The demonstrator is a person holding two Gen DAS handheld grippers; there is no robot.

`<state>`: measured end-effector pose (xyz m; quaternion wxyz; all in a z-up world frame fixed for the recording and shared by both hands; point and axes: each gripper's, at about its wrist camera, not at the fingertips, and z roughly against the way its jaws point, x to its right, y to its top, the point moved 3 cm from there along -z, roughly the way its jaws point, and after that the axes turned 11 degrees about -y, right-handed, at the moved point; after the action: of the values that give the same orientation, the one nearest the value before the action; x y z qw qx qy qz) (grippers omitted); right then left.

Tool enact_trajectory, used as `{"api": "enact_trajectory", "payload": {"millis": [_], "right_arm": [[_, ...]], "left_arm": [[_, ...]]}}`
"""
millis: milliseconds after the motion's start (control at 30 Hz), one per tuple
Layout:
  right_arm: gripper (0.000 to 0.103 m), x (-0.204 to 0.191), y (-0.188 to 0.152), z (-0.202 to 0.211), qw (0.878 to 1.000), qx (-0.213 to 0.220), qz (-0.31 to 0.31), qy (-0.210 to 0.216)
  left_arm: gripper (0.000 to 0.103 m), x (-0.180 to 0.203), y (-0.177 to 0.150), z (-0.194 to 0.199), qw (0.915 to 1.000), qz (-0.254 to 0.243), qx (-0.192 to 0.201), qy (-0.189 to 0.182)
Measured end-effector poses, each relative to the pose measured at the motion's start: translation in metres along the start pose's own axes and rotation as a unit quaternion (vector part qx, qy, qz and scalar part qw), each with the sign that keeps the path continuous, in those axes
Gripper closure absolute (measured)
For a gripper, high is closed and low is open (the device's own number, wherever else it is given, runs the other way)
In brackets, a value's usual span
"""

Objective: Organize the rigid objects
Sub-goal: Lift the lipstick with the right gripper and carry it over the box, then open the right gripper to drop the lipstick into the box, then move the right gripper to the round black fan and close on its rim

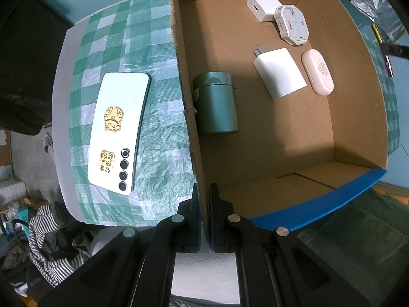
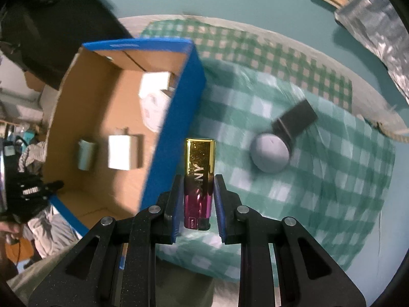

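My left gripper (image 1: 204, 192) is shut on the side wall of a cardboard box (image 1: 189, 107). Inside the box lie a dark green cylinder (image 1: 217, 102), two white chargers (image 1: 280, 73), an octagonal white box (image 1: 292, 24) and a pale pink case (image 1: 318, 71). A white phone (image 1: 118, 131) with gold stickers lies on the checked cloth left of the box. My right gripper (image 2: 199, 181) is shut on a gold and magenta lighter (image 2: 199, 179), held above the cloth just right of the box's blue wall (image 2: 173, 120).
In the right wrist view a grey round object (image 2: 269, 152) and a dark block (image 2: 294, 120) lie on the green checked cloth (image 2: 319, 179). Striped clothing (image 1: 51, 243) lies below the table's left edge.
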<state>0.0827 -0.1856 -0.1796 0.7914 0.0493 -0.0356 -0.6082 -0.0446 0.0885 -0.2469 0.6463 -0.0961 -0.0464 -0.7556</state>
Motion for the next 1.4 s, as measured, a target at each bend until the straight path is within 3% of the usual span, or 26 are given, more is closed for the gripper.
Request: {"api": "enact_trajectory", "payload": {"millis": [600, 1033, 1400], "right_arm": [[0.081, -0.056, 0.045, 0.005, 0.999, 0.023, 0.044, 0.016], [0.080, -0.049, 0.053, -0.012, 1.000, 0.024, 0.008, -0.002], [0.062, -0.029, 0.054, 0.005, 0.999, 0.037, -0.014, 0.003]], "left_arm": [[0.098, 0.000, 0.002, -0.002, 1.0000, 0.000, -0.002, 0.000], [0.098, -0.001, 0.003, -0.002, 1.0000, 0.004, -0.001, -0.003], [0.098, -0.001, 0.003, -0.002, 1.0000, 0.004, -0.002, -0.001]]}}
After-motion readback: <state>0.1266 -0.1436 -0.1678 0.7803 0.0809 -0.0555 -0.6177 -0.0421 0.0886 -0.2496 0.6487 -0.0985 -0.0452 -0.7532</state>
